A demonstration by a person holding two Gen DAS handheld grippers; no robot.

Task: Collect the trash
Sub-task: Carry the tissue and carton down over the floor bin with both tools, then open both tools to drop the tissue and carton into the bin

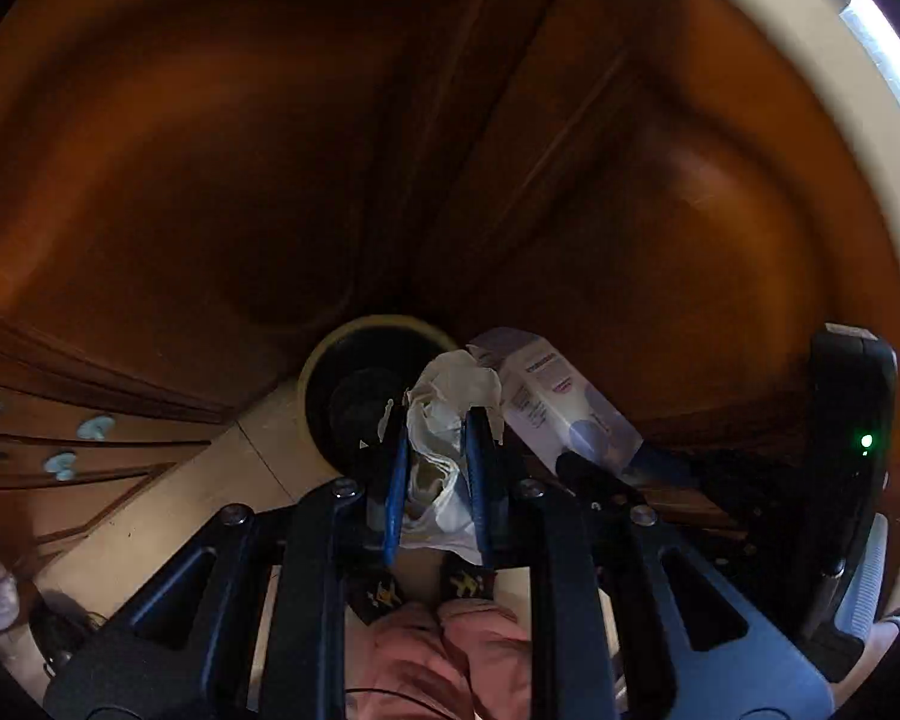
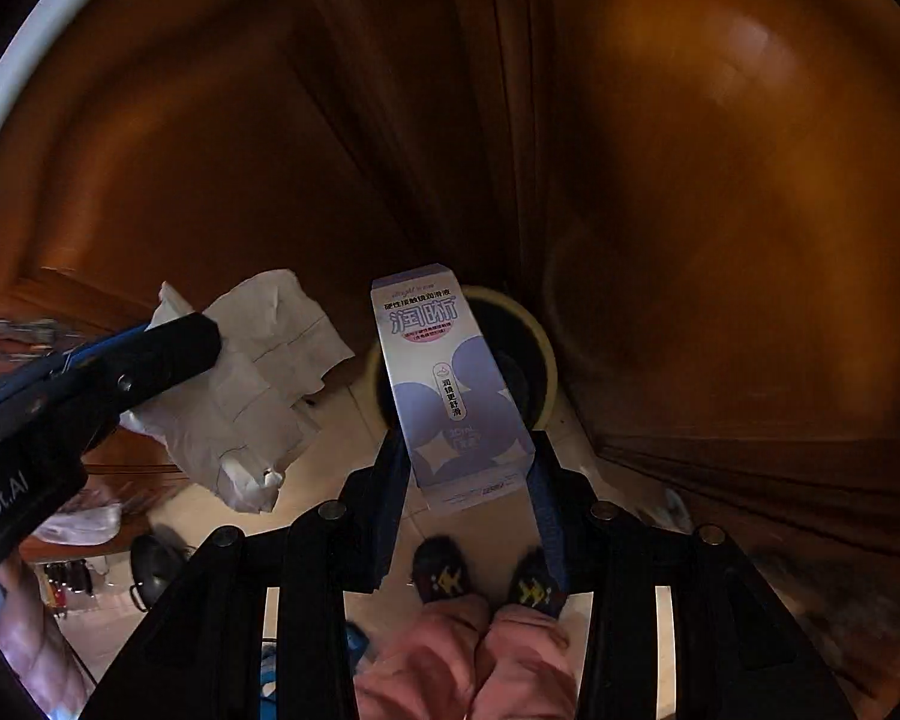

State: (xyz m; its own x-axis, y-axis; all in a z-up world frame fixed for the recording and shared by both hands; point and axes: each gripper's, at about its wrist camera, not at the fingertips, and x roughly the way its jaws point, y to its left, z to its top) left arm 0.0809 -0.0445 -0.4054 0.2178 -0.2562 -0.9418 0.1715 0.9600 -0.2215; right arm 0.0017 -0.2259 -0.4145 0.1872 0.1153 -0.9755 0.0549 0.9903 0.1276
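Left wrist view | left tool pinching crumpled tissue | right tool gripping purple carton | both above bin on floor | release only once centred over opening

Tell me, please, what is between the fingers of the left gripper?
A crumpled white tissue is pinched between the fingers of the left gripper. The left wrist view shows it best; the bin stands below.
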